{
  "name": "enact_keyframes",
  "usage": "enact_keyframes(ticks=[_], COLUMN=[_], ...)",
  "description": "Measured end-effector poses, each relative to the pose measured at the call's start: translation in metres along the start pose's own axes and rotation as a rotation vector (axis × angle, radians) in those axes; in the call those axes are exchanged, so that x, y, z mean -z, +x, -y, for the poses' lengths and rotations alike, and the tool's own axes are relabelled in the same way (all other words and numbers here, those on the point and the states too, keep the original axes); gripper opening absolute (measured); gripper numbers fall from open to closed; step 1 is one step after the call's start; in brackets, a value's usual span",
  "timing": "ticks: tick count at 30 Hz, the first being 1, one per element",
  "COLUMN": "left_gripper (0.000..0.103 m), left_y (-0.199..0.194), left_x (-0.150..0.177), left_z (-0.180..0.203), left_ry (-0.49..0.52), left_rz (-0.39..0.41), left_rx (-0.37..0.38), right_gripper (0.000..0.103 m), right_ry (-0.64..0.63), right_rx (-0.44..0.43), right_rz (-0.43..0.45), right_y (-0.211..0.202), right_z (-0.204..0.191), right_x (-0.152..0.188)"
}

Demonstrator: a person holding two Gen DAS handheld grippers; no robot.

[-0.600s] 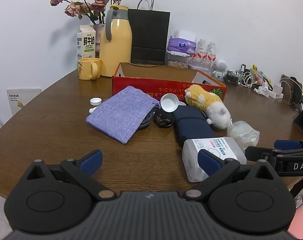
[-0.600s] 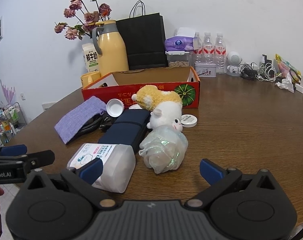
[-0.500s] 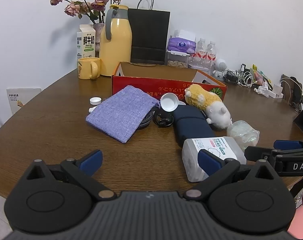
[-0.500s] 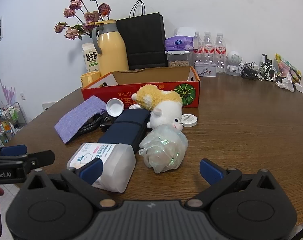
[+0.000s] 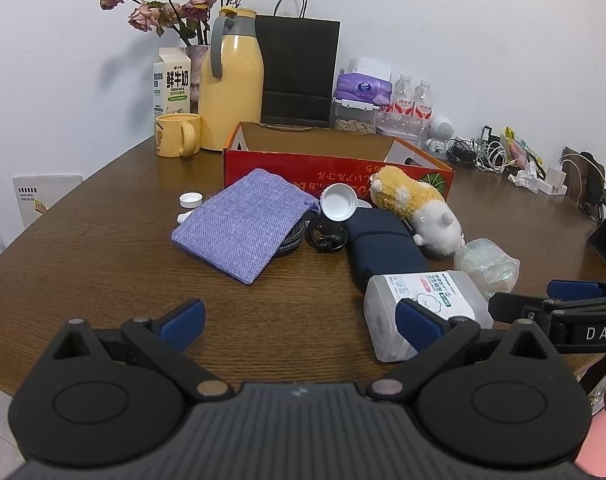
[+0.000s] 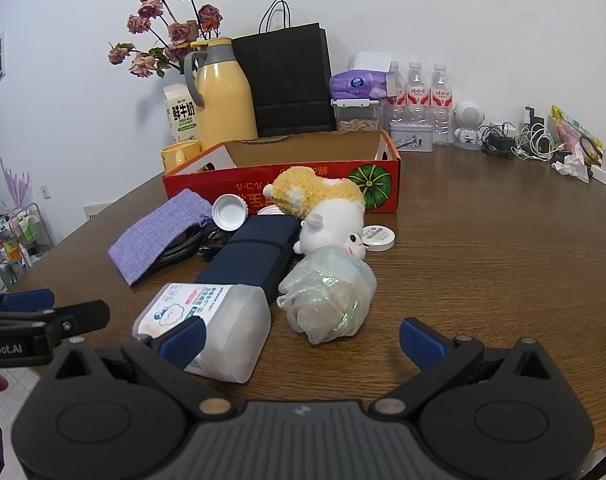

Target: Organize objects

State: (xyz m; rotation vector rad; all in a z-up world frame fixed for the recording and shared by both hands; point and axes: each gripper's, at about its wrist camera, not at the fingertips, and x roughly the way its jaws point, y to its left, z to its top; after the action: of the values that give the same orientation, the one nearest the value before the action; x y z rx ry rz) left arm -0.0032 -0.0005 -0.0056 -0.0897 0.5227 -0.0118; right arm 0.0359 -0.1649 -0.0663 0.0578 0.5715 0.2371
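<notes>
Near the bench's front edge, from left: one soft purple woven cloth pouch (image 5: 245, 226), one stiff navy blue case (image 5: 383, 242), one slippery clear plastic bottle (image 6: 207, 326) (grab its middle), one squashy plush sheep (image 6: 327, 216). Left gripper (image 5: 299, 318) and right gripper (image 6: 301, 338): fingers wide apart, holding nothing.

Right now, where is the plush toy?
In both wrist views the plush toy lies on the table just in front of the red box, leaning on the dark blue pouch, with the iridescent mesh ball nearer the camera.
</notes>
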Motion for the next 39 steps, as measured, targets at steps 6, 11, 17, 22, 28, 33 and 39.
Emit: enact_keyframes(ticks=[6,11,17,22,28,33,39], left_gripper=[0.103,0.103,0.103,0.103,0.103,0.103,0.103], left_y=[0.0000,-0.0001,-0.0001,0.0002,0.0003,0.0005,0.0018], left_x=[0.0000,-0.0002,-0.0005,0.0001,0.0004,0.0003,0.0020], left_z=[0.0000,0.0000,-0.0001,-0.0001,-0.0003,-0.0002,-0.0018], left_ry=[0.000,0.000,0.000,0.000,0.000,0.000,-0.002], left_rz=[0.000,0.000,-0.001,-0.002,-0.002,-0.003,-0.009], left_rx=[0.000,0.000,0.000,0.000,0.000,-0.001,0.000], right_gripper=[0.103,0.103,0.103,0.103,0.103,0.103,0.103], right_ry=[0.000,0.000,-0.001,-0.001,-0.001,-0.001,-0.001], right_rx=[0.000,0.000,0.001,0.000,0.001,0.001,0.001], right_rz=[0.000,-0.001,-0.001,-0.001,-0.002,-0.002,-0.001], right_y=[0.0003,0.0005,0.0007,0.0010,0.0006,0.0005,0.0010], right_z=[0.0000,0.0000,-0.0001,0.0000,-0.0001,0.0001,0.0004], right_x=[0.0001,-0.0001,-0.0004,-0.0002,-0.0012,-0.0016,-0.0010])
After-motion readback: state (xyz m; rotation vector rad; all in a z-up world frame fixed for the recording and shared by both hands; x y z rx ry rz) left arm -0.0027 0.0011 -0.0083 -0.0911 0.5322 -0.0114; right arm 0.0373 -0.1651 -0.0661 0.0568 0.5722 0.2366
